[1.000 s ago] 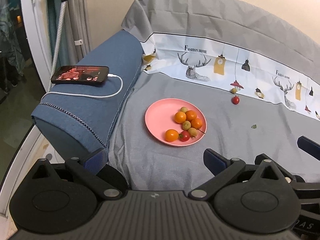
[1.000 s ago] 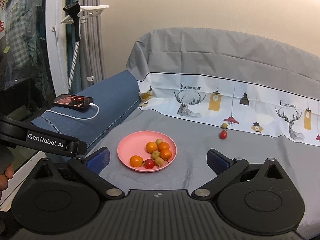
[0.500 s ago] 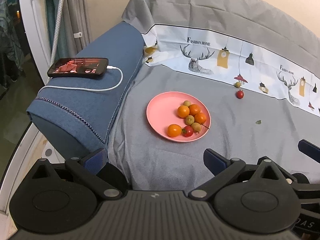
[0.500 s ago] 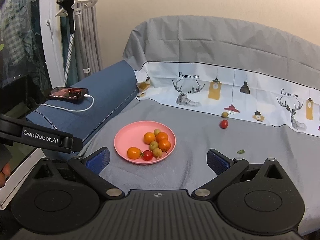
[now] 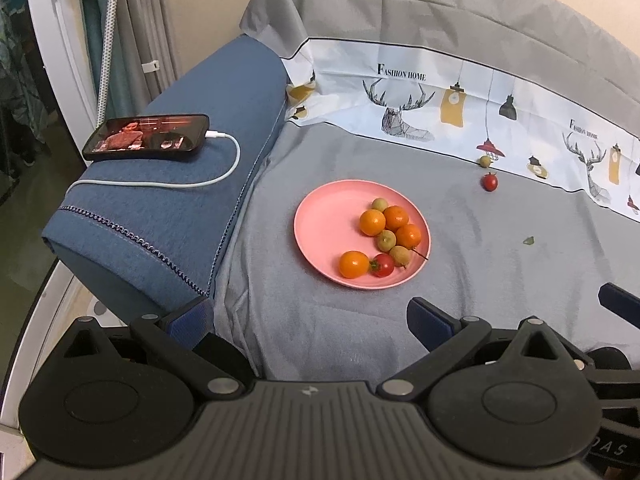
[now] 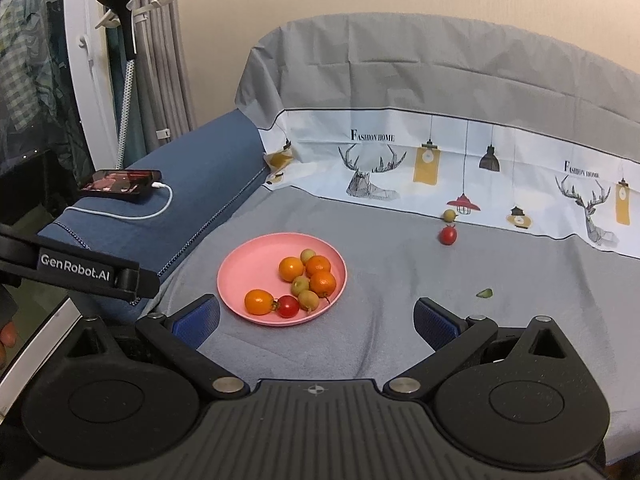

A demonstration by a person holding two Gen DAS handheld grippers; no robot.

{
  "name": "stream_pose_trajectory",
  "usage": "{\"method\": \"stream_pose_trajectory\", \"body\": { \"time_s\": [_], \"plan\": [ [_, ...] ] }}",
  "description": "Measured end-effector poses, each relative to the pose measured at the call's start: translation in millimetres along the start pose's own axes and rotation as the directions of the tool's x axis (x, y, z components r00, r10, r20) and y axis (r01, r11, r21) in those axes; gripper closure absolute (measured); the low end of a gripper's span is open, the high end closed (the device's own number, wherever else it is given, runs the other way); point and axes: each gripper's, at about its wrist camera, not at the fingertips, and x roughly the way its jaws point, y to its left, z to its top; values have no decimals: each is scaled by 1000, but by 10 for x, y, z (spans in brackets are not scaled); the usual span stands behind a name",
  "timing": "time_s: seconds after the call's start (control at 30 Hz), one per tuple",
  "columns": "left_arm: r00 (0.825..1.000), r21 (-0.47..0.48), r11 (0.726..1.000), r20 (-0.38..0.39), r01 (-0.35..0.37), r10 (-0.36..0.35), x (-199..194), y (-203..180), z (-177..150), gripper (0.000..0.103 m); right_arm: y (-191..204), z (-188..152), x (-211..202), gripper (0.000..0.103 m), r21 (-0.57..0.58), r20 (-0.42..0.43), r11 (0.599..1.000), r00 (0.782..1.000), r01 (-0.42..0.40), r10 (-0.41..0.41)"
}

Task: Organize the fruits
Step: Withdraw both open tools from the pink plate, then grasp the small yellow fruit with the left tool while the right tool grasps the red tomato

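Observation:
A pink plate (image 5: pixel 328 216) (image 6: pixel 256 260) lies on the grey sofa cover and holds several oranges, small green fruits and one red tomato (image 5: pixel 383 265) (image 6: pixel 289 306). Off the plate, by the patterned band at the back, sit a loose red tomato (image 5: pixel 489 182) (image 6: pixel 448 235) and a small green fruit (image 5: pixel 485 161) (image 6: pixel 449 215). My left gripper (image 5: pixel 308 316) hovers open in front of the plate, empty. My right gripper (image 6: pixel 316 316) is open too, just short of the plate's near rim, nothing between its fingers.
A blue armrest (image 5: pixel 180 200) on the left carries a phone (image 5: pixel 146 137) with a white charging cable (image 5: pixel 216 178). A small green scrap (image 6: pixel 485 293) lies on the seat right of the plate. The left gripper's body (image 6: pixel 76 270) shows at the right view's left edge.
Both grippers have drifted slightly; the plate sits a little lower and nearer in the views than a second ago. Jaws stay open and no fruit has moved.

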Motion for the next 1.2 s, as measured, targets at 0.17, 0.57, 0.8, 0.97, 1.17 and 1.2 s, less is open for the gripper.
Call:
{"method": "stream_pose_trajectory", "body": {
  "time_s": [0.17, 0.57, 0.8, 0.97, 1.17, 1.2],
  "plan": [
    [999, 7, 1000, -35, -7, 8, 196, -45, 134, 0, -138, 25, 149, 1, 34, -8, 999, 1000, 24, -24],
    [996, 17, 1000, -84, -14, 15, 1011, -438, 895, 0, -1161, 255, 1045, 1, 152, -6, 964, 975, 220, -221],
    [992, 48, 999, -120, -20, 26, 1770, -935, 1479, 0, -1997, 300, 2263, 1, 239, -53, 925, 955, 296, -292],
    [987, 44, 998, -152, -46, 52, 2205, -1102, 1635, 0, -2285, 332, 3234, 1, 226, -91, 917, 944, 330, -317],
    [985, 88, 994, -157, -62, 75, 2548, -1334, 1752, 0, -2203, 349, 3750, 50, 166, -72, 944, 959, 284, -276],
    [986, 97, 994, -147, -59, 73, 2585, -1396, 1786, 0, -2166, 344, 3750, 74, 132, -56, 944, 953, 303, -298]
  ]
}}
